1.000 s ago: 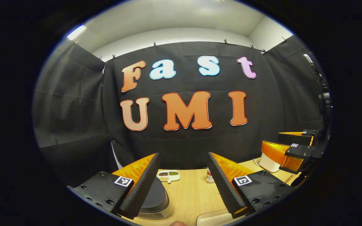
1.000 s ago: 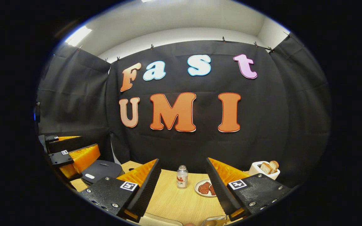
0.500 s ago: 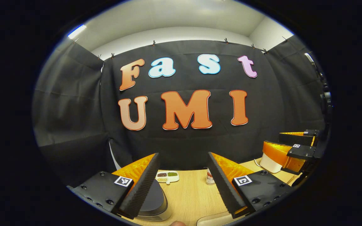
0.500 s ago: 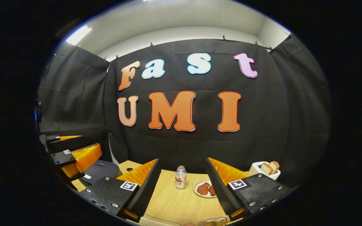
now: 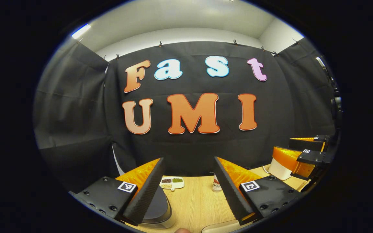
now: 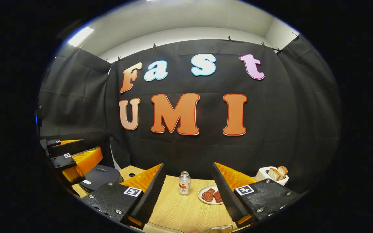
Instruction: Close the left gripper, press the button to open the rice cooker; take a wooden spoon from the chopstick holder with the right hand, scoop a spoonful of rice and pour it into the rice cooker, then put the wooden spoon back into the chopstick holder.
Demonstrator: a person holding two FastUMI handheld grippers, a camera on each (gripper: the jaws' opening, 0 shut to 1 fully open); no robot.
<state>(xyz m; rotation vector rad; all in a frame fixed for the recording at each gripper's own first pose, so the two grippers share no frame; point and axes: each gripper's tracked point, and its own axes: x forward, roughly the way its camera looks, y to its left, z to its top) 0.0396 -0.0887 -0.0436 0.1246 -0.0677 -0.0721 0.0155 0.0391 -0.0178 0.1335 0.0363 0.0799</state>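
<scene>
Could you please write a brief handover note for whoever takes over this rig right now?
Left gripper: open, empty, held above the wooden table.
Right gripper: open, empty, also above the table.
The dark grey, round-lidded rice cooker sits under the left gripper's left finger, lid down.
Small clear bottle, plate of red meat and white toaster with bread stand ahead of the right gripper.
Done: nothing.
Left: close the left gripper, press the button, then every spoon and rice step.
</scene>
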